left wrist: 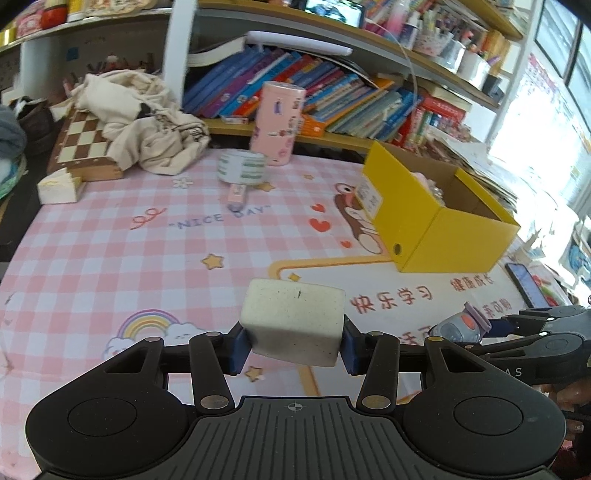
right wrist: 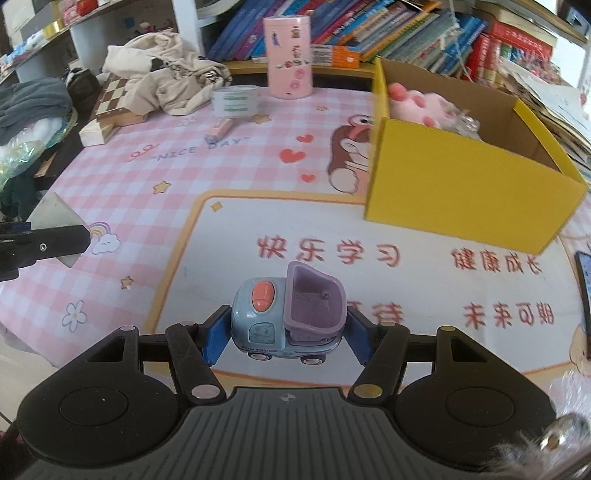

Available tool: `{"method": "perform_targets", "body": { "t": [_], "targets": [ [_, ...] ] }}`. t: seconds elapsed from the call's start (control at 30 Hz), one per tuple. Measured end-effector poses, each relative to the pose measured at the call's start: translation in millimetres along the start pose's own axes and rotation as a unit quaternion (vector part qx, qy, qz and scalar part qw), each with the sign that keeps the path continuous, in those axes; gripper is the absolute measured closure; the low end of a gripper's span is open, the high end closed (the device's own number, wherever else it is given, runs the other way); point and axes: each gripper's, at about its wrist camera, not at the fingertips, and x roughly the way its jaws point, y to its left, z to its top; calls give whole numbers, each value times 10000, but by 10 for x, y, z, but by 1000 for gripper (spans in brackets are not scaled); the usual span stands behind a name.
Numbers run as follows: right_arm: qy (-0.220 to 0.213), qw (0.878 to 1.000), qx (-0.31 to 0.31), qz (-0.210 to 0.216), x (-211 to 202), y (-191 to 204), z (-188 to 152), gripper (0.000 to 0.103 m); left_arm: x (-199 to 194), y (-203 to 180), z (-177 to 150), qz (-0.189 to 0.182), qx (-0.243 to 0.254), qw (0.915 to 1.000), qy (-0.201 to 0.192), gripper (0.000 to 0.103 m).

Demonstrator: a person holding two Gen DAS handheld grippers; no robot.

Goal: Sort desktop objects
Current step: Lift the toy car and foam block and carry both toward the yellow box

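We hold a gripper in each hand above a pink checked desk mat (left wrist: 110, 251) with stars and a rainbow on it. Our left gripper (left wrist: 293, 341) pinches a white speckled block (left wrist: 293, 321); its blue pads (left wrist: 238, 345) press on both sides, and the block sits up off the mat. Our right gripper (right wrist: 284, 332) pinches a small blue toy truck (right wrist: 273, 321) with a purple bucket and an orange button on top, one blue pad on each side. In the left view, the truck (left wrist: 461, 326) and the right gripper show at about 3 o'clock from the block. A yellow cardboard box (right wrist: 461, 199) stands open on the mat, at about 1 o'clock from the truck. Inside it, near the far wall, lies a pink plush toy (right wrist: 417, 103). Far back, at about 12 o'clock, a tall pink case (right wrist: 290, 55) stands upright by the books (right wrist: 369, 26). Just in front of it sits a roll of tape (right wrist: 236, 99), with a small pink pen-like thing (right wrist: 219, 131) lying beside it. At about 10 o'clock a chessboard (right wrist: 114, 99) lies under a crumpled cream cloth (right wrist: 170, 70).
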Motion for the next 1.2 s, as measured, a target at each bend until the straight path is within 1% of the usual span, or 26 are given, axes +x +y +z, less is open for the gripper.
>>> {"method": "perform_targets", "body": {
  "t": [0.37,0.73,1.2],
  "targets": [
    [73,9989,358,-295,-165,-354,-166,41,101,-351,29,-361,308,9988,111,57],
    [98,9959,699,-559,-304,-711,-287,41,253,-691,88,-680,586,9957,224,58],
    [170,9923,983,-738,-397,-1125,-385,41,471,-1113,153,-929,844,9914,369,58]
  ]
}}
